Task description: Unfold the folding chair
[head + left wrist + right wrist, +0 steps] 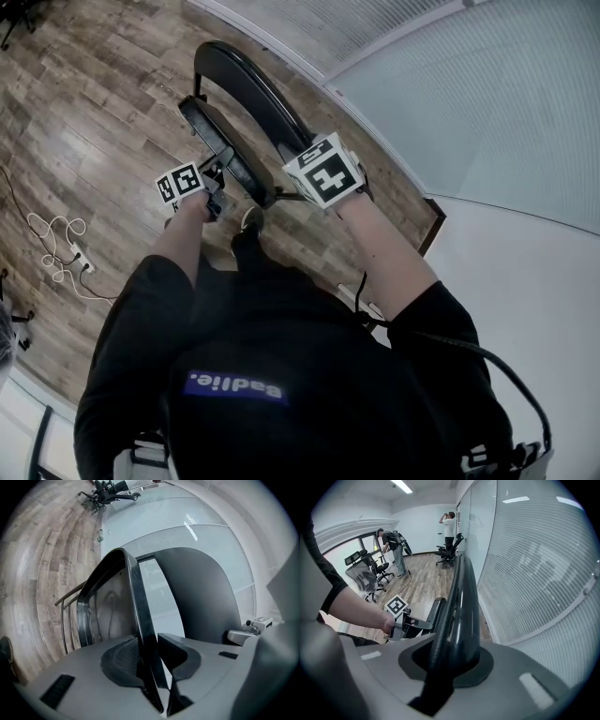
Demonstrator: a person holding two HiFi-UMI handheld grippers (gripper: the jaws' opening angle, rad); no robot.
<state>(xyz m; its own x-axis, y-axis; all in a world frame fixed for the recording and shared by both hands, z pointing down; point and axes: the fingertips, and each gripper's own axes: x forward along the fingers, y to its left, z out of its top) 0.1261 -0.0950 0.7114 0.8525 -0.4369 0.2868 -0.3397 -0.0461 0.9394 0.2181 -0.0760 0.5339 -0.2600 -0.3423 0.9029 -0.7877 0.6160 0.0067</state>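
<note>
Folding chair (253,94) stands on wood floor (94,112), glass wall (469,112) at right. Right gripper (452,656) clamps backrest (464,602), steadying it; left gripper (157,653) pinches seat edge (138,606), likely to swing seat open.

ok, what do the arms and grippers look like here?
Left gripper and right gripper: pale grey bodies, dark pads. Each carries a white cube printed with black square markers: left cube, right cube. The person wears a black short-sleeved top with a blue patch; forearms bare. A black cable loops beside the right arm.
</note>
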